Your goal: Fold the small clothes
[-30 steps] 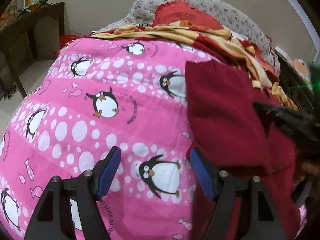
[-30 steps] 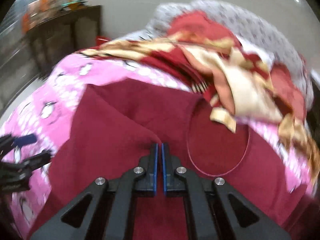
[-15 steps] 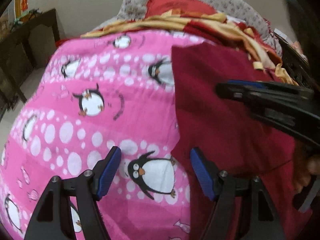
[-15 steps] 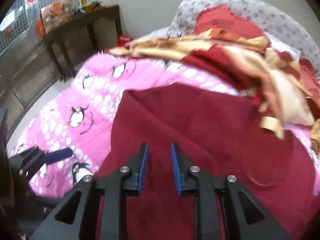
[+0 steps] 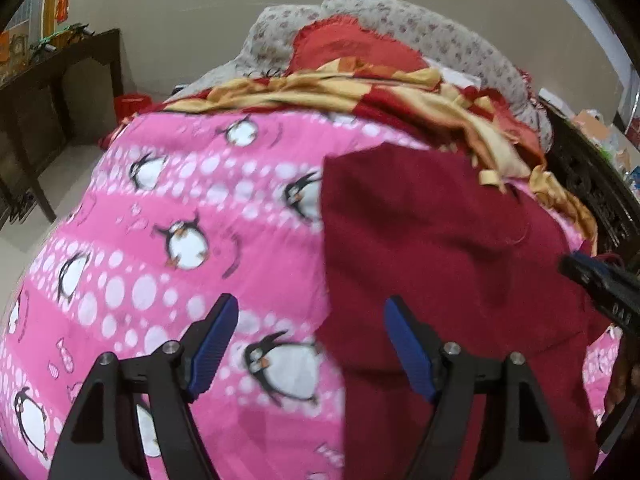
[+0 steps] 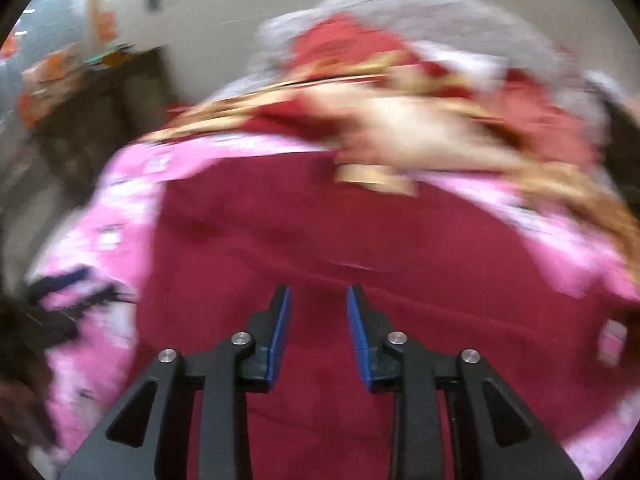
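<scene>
We record the maroon garment [image 5: 440, 248] lying flat on the pink penguin bedsheet [image 5: 168, 200], toward its right side in the left wrist view. Left gripper [image 5: 310, 344]: jaws wide apart, nothing between them, straddling the garment's left edge. Right gripper [image 6: 319, 334]: jaws apart, empty, poised over the maroon cloth [image 6: 300, 232]; this view is blurred. A red-and-yellow patterned cloth [image 5: 360, 96] is heaped beyond the garment, with a floral pillow [image 5: 440, 28] behind.
</scene>
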### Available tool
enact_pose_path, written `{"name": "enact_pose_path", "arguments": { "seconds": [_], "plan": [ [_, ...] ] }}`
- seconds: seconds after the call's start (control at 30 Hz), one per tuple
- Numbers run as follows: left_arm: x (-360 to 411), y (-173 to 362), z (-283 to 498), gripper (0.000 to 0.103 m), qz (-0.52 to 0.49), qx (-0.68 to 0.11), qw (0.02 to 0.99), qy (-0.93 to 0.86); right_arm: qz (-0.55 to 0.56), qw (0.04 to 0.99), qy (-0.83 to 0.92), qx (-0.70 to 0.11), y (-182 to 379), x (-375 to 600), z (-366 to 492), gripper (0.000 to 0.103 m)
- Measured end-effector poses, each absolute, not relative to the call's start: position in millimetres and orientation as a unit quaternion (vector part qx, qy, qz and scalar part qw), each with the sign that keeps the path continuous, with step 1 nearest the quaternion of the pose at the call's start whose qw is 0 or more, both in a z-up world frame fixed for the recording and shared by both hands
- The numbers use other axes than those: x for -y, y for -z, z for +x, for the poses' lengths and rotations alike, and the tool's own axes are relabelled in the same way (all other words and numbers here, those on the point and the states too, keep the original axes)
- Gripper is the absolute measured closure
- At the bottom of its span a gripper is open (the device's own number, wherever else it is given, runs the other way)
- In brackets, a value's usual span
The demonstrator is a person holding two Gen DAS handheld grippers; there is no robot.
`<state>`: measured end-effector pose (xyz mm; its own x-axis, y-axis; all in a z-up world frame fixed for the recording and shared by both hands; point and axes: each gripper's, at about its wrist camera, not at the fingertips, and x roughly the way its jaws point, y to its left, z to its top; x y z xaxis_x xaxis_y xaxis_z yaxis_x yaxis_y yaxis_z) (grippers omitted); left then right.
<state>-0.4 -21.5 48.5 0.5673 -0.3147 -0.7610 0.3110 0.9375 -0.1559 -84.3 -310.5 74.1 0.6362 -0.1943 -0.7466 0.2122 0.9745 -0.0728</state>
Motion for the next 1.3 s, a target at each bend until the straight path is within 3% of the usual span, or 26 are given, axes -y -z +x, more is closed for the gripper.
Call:
{"name": "enact_pose_path", "arguments": {
  "seconds": [0.03,0.1,0.17,0.23,0.27,0.37,0.57,0.7,0.83,1.13,1.3],
  "plan": [
    [26.2,-49.5,0.5,0.019,-0.002,-0.430,0.885,0.180,0.003,0.902,0.151,-0.405,-74.3,325.7,-98.2,0.050],
    [36.4,-47.5,2.1,0.018,-0.003,-0.435,0.882,0.183,0.010,0.890,0.198,-0.410,-68.0,355.0,-111.8,0.037],
    [48.8,-41.1,4.6,0.018,-0.003,-0.446,0.875,0.188,0.038,0.876,0.202,-0.437,-54.8,377.4,-110.9,0.037],
    [56.6,-32.8,5.4,0.018,0.003,-0.458,0.869,0.186,0.076,0.867,0.184,-0.457,-44.2,390.6,-106.8,0.058],
    [60.8,-29.4,4.7,0.018,0.006,-0.463,0.867,0.185,0.095,0.863,0.175,-0.463,-41.3,394.8,-106.3,0.079],
    [65.9,-17.4,3.6,0.018,0.023,-0.474,0.862,0.178,0.134,0.872,0.178,-0.436,-49.9,405.8,-117.0,0.079],
    [67.3,-0.4,5.4,0.018,0.032,-0.492,0.853,0.172,0.092,0.870,0.199,-0.442,-41.2,394.4,-112.6,0.079],
    [68.4,-1.4,3.0,0.017,0.039,-0.489,0.855,0.169,0.097,0.879,0.199,-0.421,-63.5,395.0,-128.2,0.068],
    [69.0,-7.3,0.7,0.017,0.043,-0.482,0.859,0.166,0.084,0.892,0.166,-0.412,-76.9,377.8,-139.7,0.068],
    [77.6,-1.6,4.5,0.017,0.057,-0.497,0.851,0.162,0.104,0.859,0.144,-0.480,-19.6,373.2,-124.4,0.068],
    [78.4,-20.0,-6.2,0.017,0.064,-0.489,0.854,0.166,0.131,0.868,0.137,-0.458,-34.9,377.4,-140.8,0.067]
  ]
}}
